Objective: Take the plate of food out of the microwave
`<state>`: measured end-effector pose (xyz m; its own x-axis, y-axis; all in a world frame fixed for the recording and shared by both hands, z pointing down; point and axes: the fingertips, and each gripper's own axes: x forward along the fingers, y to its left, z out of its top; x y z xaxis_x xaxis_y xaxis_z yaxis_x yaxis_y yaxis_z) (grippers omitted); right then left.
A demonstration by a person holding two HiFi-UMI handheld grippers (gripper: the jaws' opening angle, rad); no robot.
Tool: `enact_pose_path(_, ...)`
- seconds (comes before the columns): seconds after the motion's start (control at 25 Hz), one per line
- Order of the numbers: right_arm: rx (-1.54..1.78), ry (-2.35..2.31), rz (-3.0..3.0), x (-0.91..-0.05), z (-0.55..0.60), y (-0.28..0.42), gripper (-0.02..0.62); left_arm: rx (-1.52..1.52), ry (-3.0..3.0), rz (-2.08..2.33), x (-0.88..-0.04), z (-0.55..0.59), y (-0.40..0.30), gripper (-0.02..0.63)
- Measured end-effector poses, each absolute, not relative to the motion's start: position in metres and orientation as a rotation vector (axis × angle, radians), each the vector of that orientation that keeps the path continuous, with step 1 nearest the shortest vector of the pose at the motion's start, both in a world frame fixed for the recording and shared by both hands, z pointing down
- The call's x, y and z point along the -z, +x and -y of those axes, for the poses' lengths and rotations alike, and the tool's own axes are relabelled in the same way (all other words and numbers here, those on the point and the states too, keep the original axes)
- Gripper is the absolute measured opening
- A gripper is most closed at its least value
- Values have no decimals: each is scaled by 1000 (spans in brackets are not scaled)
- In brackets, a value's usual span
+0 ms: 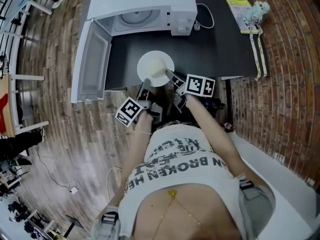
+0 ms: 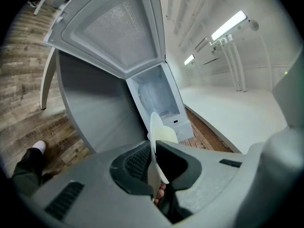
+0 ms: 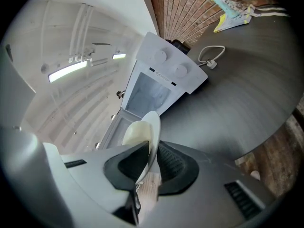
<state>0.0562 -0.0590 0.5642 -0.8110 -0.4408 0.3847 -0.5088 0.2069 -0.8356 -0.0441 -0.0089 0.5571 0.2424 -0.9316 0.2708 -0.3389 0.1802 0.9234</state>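
Observation:
A white plate (image 1: 155,68) carrying pale yellow food hangs over the black table (image 1: 220,44), in front of the white microwave (image 1: 150,6), whose door (image 1: 92,59) stands wide open. My left gripper (image 1: 146,90) is shut on the plate's near left rim, and my right gripper (image 1: 171,79) is shut on its near right rim. In the left gripper view the plate (image 2: 156,144) stands edge-on between the jaws. The right gripper view shows the plate (image 3: 147,139) the same way, with the food (image 3: 135,132) beside it. The microwave's chamber (image 1: 135,18) holds only its turntable.
A power cable (image 1: 205,16) lies beside the microwave. A yellow booklet (image 1: 240,14) and a small toy figure (image 1: 257,9) sit at the table's far right. Brick flooring (image 1: 290,84) lies to the right, wood flooring (image 1: 60,134) to the left.

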Motion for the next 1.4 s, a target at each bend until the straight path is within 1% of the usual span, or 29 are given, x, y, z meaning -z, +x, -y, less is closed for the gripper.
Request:
enact_pose_path(0.68, -1734, 900, 2388, -566, 37, 80, 52, 669, 1360, 1340, -557, -16, -19, 26)
enact_pose_path(1.4, -1745, 880, 2383, -565, 38, 81, 49, 667, 1357, 1350, -557, -17, -17, 26)
